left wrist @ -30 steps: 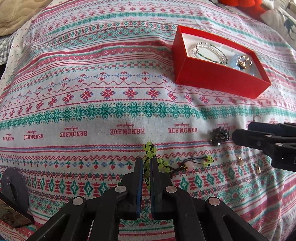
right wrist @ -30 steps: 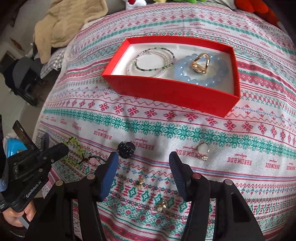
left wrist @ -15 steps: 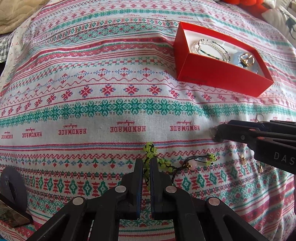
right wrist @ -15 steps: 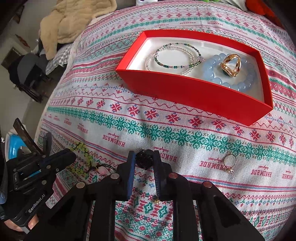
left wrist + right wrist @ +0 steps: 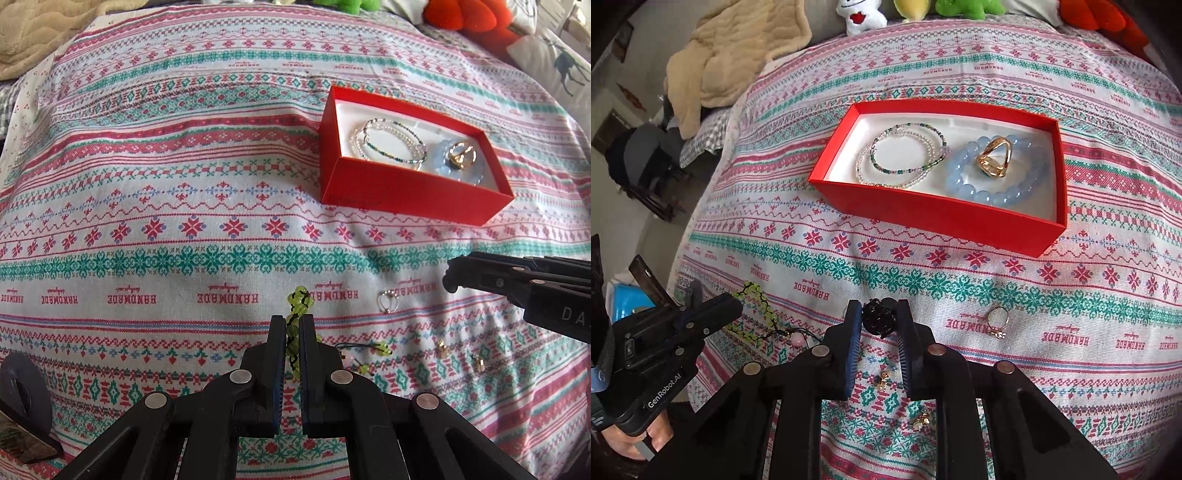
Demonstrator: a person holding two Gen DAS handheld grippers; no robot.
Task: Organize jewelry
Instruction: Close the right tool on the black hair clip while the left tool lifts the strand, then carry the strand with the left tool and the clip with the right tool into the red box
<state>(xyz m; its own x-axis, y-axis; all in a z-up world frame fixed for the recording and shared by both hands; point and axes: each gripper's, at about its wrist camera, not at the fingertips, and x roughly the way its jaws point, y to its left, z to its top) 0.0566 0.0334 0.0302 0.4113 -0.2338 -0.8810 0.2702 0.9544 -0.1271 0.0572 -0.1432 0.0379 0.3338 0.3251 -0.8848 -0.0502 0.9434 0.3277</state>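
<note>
Patterned bedspread (image 5: 1015, 258): knitted-look bands of red, teal and white with "HANDMADE" lettering; covered the whole work surface.

Beige blanket (image 5: 735, 55): heaped at the far left edge of the bed.

Plush toys (image 5: 862, 16): a row along the far edge, in white, yellow, green and red.

Red box (image 5: 934, 218): open, white-lined, resting on the bedspread beyond both grippers. Contents: a coil of thin beaded strands (image 5: 901, 158) at its left; a pale blue bead bracelet (image 5: 993, 188) at its right; a gold ring (image 5: 993, 158) lying inside the blue loop.

Left gripper (image 5: 292, 332): clenched on the green bead bracelet (image 5: 301, 301), pads pressed to the strand; the loop's top showed beyond the fingertips, and its dark cord with a pink bead (image 5: 797, 339) trailed on the cloth to the right.

Right gripper (image 5: 878, 323): clamped on a small black hair claw (image 5: 877, 319), held between the blue pads near the fingertips, in front of the red box. Whether the claw was clear of the cloth could not be told.

Loose ring (image 5: 997, 321): thin, with a small setting, on the bedspread just right of the right gripper, untouched.

Small gold earrings (image 5: 882, 380): a few scattered pieces on the cloth below and between the right gripper's fingers; another (image 5: 921, 419) nearer the camera.
</note>
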